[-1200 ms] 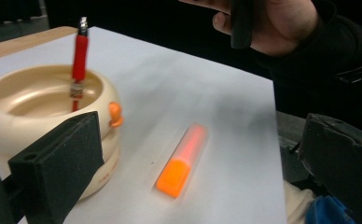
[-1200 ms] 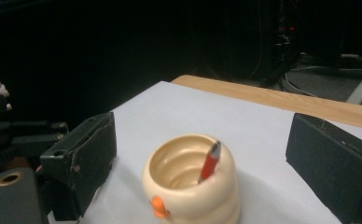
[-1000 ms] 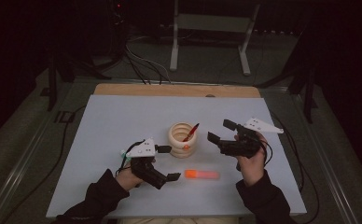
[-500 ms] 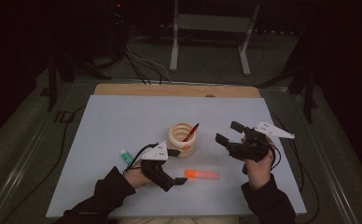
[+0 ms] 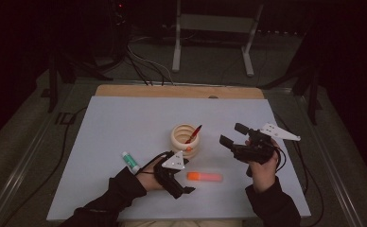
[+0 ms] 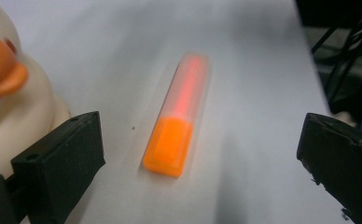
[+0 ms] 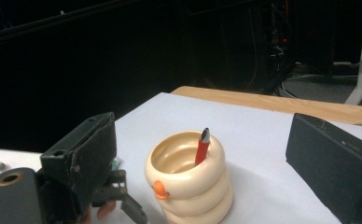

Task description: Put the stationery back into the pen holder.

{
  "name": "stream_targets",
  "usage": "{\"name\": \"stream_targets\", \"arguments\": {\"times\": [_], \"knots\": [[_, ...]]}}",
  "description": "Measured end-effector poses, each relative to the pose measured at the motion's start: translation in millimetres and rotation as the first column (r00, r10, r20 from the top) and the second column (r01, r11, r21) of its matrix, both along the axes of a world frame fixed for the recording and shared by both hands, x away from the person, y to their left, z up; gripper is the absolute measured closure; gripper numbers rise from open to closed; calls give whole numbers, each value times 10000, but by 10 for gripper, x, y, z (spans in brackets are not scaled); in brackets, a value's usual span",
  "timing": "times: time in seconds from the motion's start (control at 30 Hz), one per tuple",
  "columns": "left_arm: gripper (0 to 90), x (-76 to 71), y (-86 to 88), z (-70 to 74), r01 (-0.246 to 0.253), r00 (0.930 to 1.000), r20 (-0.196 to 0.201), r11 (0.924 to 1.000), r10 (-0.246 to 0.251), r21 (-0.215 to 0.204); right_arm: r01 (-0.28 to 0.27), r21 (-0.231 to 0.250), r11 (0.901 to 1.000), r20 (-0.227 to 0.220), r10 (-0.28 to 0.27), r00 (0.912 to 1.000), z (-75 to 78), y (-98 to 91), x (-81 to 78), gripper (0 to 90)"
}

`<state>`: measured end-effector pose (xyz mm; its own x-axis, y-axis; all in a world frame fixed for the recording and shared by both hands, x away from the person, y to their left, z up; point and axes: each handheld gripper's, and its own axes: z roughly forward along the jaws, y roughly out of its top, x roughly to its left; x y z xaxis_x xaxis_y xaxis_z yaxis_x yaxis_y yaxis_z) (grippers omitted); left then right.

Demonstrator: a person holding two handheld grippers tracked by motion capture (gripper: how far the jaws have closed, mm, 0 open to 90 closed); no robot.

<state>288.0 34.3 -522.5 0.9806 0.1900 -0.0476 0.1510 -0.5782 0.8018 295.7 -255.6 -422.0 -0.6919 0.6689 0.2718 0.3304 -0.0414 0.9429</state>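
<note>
An orange highlighter [image 5: 204, 177] lies flat on the white table top [image 5: 125, 118], just right of my left gripper [image 5: 184, 182]. In the left gripper view the highlighter [image 6: 179, 126] rests between the two black fingers [image 6: 62, 158], which stand wide open and clear of it. A cream ringed cup [image 5: 186, 139] holds a red pen [image 5: 194, 134] that leans to the right. My right gripper [image 5: 232, 134] hovers to the right of the cup, open and empty, pointing at the cup [image 7: 188, 177] and the pen [image 7: 202, 145].
A small white tube with a green cap [image 5: 130, 161] lies left of the left hand. The cup [image 6: 11, 107] with its orange knob stands close by the left gripper's left finger. A wooden strip [image 5: 181, 91] edges the table's far side. Cables and a stand's legs lie beyond.
My left gripper has moved right and down toward the highlighter, uncovering the green-capped tube. The right gripper has hardly moved.
</note>
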Motion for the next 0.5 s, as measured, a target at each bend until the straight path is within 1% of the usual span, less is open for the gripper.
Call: {"name": "stream_targets", "arguments": {"times": [0.03,0.07,0.1,0.17,0.2,0.23,0.27,0.3,0.33,0.37,0.4,0.43,0.5], "knots": [[44,0,0,0,0,10000,0,10000,0,0,0,0,10000,0,0,10000,0,0,0,84],[47,15,-25,-33,24,10000,42,9996,-25,278,-23,-15,10000,-9,23,10000,-2,4,0,84],[58,26,-32,-47,23,10000,49,9993,-25,361,-32,-8,10000,-6,32,10000,-2,5,0,84],[76,35,-38,-60,48,10000,3,9992,-48,406,-36,-14,10000,-8,36,10000,-1,5,0,84],[78,48,-56,-76,6,9999,144,9982,-15,602,-34,-10,10000,10,34,10000,-1,4,0,84],[98,54,-60,-80,13,9998,212,9981,-26,618,-41,15,10000,-5,41,10000,0,2,0,85],[151,63,-67,-84,-57,9997,225,9979,43,642,-37,37,10000,-17,37,10000,0,-1,0,84],[164,74,-72,-88,43,9997,250,9978,-59,655,-29,51,10000,-35,29,10000,0,-5,1,84],[166,74,-72,-88,43,9997,250,9978,-59,655,-39,67,10000,-43,39,10000,-1,-8,3,84],[195,90,-87,-102,118,9989,435,9968,-153,796,-45,101,9999,-59,46,10000,-2,-9,4,85],[231,90,-87,-102,118,9989,435,9968,-153,796,-31,92,10000,-57,32,10000,-2,-8,4,84],[243,99,-93,-110,142,9987,468,9968,-180,788,-44,82,10000,-66,45,10000,-2,-8,4,85],[298,116,-106,-124,180,9978,620,9957,-237,908,-56,73,10000,-57,56,10000,-2,-6,4,85]]}}
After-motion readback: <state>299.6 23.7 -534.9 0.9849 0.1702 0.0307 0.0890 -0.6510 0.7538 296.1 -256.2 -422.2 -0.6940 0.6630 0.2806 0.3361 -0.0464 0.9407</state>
